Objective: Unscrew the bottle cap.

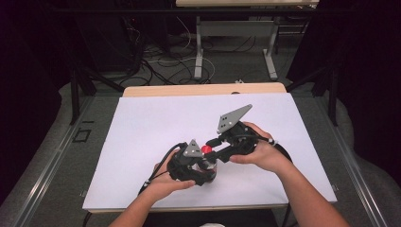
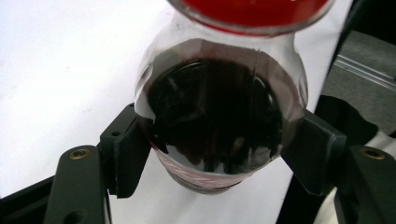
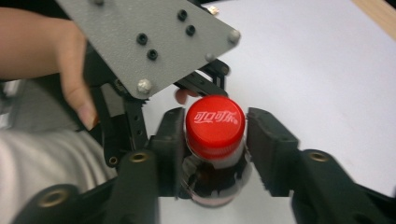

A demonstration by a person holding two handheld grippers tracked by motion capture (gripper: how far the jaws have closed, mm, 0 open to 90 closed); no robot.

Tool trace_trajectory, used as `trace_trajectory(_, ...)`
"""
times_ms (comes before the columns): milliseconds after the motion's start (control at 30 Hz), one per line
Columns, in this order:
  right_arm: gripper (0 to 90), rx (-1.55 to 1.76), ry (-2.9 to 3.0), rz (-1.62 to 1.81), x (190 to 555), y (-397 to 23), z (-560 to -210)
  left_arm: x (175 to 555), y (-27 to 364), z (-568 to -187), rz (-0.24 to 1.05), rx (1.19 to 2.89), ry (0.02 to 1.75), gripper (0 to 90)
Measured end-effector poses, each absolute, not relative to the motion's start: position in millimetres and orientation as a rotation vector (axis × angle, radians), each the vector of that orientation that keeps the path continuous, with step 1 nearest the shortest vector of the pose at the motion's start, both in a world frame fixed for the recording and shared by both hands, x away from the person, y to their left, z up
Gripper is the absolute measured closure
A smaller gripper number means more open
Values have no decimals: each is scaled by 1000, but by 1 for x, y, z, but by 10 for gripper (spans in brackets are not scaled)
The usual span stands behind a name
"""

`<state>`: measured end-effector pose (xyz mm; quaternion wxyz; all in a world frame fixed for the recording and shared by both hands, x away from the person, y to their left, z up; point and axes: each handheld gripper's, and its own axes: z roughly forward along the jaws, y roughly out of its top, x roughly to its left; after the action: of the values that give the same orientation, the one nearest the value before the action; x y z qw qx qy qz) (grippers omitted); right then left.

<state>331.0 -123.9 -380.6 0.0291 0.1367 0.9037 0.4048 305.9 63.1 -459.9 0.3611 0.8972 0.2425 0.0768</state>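
A small cola bottle [image 2: 215, 116] with dark drink and a red cap [image 3: 215, 125] stands on the white table sheet [image 1: 142, 127], near the front middle. My left gripper [image 2: 219, 149] is shut on the bottle's round body, one pad pressing each side. In the high view the left gripper [image 1: 201, 171] sits low at the bottle [image 1: 209, 166]. My right gripper [image 3: 215, 140] comes in from the right and is shut on the cap, a jaw on either side. Seen from above, the right gripper [image 1: 208, 150] meets the cap [image 1: 206, 149].
The left gripper's grey plate [image 3: 140, 42] and the person's left hand [image 3: 70, 60] crowd the space just behind the cap. A wooden table edge [image 1: 203, 89] borders the sheet at the back; cables and desk legs [image 1: 198, 52] lie on the floor beyond.
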Motion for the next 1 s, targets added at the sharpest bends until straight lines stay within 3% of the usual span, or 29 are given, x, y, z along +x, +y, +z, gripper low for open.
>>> trace_trajectory(133,506,543,2684,1135,314,-115,-377,307,63,-461,204,2303,643,309)
trace_trajectory(300,515,725,2599,1096,305,-106,-376,306,62,-461,206,2299,655,308)
trace_trajectory(400,602,799,2580,1129,305,-104,-378,306,62,-461,222,2295,657,308)
trace_trajectory(500,606,776,2584,1120,305,-103,-379,306,63,-460,194,2320,639,309)
trace_trajectory(633,610,619,2672,1119,312,-107,-378,305,64,-460,191,2346,596,310)
trace_trajectory(767,610,216,2817,1205,333,-120,-378,303,63,-459,161,2342,570,309)
trace_trajectory(900,606,181,2832,1276,340,-124,-380,303,63,-459,177,2325,591,309)
trace_trajectory(933,518,268,2803,1263,337,-124,-380,304,63,-460,188,2309,623,309)
trace_trajectory(1000,467,360,2768,1248,331,-122,-379,306,65,-458,182,2329,623,309)
